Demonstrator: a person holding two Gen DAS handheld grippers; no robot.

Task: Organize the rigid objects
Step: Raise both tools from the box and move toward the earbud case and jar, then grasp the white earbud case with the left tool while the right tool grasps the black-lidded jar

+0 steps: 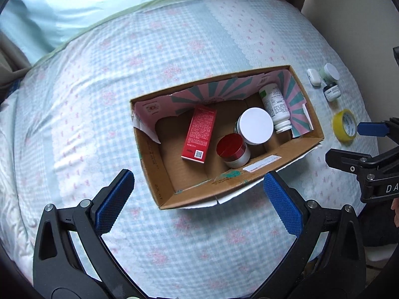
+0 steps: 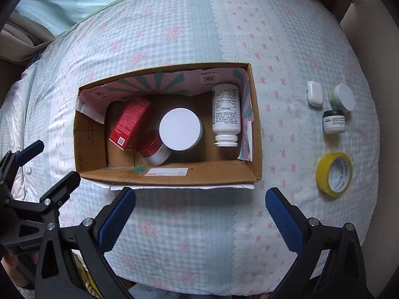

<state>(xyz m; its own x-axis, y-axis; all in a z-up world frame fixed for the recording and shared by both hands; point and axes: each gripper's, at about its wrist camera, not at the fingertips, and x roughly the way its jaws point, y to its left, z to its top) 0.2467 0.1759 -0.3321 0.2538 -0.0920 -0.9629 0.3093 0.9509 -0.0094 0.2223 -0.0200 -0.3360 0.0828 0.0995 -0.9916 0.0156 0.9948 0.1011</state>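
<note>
Bed [image 2: 174, 224]: soft checked quilt. Cardboard box [image 2: 174, 174], open-topped, lies just ahead of both tongs. Left tongs [image 1: 198, 194] wide, empty; right tongs [image 2: 200, 211] wide, empty. In box: red carton [image 2: 129, 122], white-lidded jar [image 2: 180, 128], bottle [image 2: 225, 111] on its side, red-lidded jar [image 2: 153, 149]. Right of box: glossy yellow tape [image 2: 334, 175], three small containers [image 2: 334, 120].

Red carton [image 2: 132, 122] in brown box [image 2: 174, 174] (pink-teal striped lining), yellow tape [image 2: 334, 177], blue-checked bedspread [image 2: 174, 224].

Checked quilted bed [image 2: 189, 224], cardboard box [image 2: 169, 174], yellow tape roll [image 2: 321, 174], white case [image 2: 314, 94], 2 jars [image 2: 334, 121]
</note>
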